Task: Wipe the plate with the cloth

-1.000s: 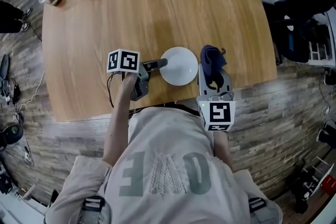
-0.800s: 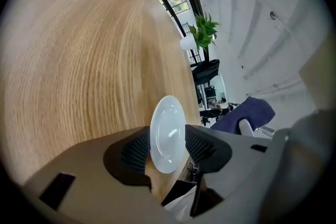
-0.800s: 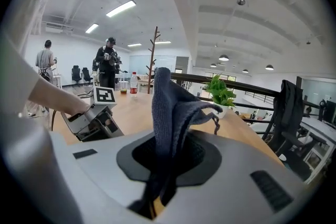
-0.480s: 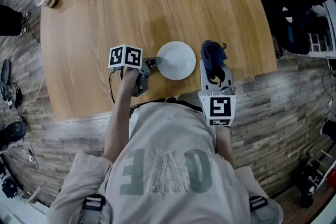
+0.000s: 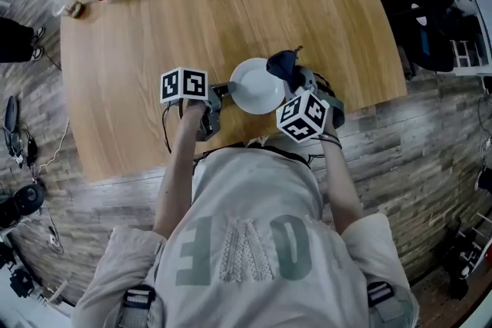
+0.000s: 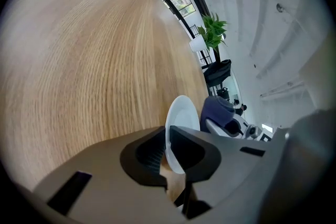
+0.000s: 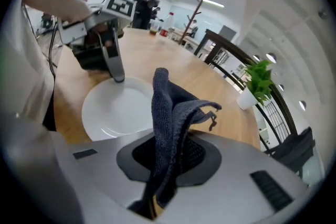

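Your left gripper is closing its jaws on the plate rim, and your right gripper pinches the cloth right by it. No wiping done yet, that's all left.

Head view: high above person, faces steeply down, takes in most of desk. Left gripper view: low over desk, very near plate, faces right and far. Right gripper view: close above plate, faces left. All three share plate, cloth.
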Demonstrator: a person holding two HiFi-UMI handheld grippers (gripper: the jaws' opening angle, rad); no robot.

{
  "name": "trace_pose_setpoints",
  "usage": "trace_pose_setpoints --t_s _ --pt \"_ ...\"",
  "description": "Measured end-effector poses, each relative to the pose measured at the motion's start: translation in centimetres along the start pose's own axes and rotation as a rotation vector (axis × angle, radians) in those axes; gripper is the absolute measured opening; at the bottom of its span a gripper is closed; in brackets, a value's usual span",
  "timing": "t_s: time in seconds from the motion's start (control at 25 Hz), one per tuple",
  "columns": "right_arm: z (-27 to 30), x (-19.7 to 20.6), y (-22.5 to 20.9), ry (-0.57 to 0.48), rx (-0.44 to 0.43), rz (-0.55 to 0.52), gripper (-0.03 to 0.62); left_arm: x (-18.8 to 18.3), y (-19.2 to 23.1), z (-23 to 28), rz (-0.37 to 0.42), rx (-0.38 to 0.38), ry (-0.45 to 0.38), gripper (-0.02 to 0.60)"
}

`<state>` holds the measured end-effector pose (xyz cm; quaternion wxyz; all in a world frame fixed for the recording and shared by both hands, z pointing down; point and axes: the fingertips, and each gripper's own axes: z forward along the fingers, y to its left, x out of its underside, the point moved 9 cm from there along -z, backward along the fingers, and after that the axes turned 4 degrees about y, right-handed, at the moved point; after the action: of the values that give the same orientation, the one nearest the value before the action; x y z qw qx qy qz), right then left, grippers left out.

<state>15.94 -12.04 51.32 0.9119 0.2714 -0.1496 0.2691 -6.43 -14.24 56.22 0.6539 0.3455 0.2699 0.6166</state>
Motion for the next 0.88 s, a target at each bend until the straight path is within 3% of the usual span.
trace_pose_setpoints --t_s 0.12,0.32,0.56,0.88 --pt "2.0 -0.9 0.1 0.046 -0.027 -0.147 0.057 0.0 0.0 0.0 -0.007 0.004 -0.017 0.032" --pt "2.7 -1.6 0.4 0.088 0.016 -0.314 0.057 0.2 0.0 0.1 -0.037 0.042 -0.048 0.029" --pt "2.1 -1.8 1.5 0.137 -0.023 -0.414 0.057 0.1 -0.1 -0.1 -0.032 0.028 -0.079 0.029" --pt "-0.6 -1.2 4.0 0.164 -0.192 -0.489 0.057 0.2 -0.1 -0.2 -0.036 0.016 -0.099 0.029"
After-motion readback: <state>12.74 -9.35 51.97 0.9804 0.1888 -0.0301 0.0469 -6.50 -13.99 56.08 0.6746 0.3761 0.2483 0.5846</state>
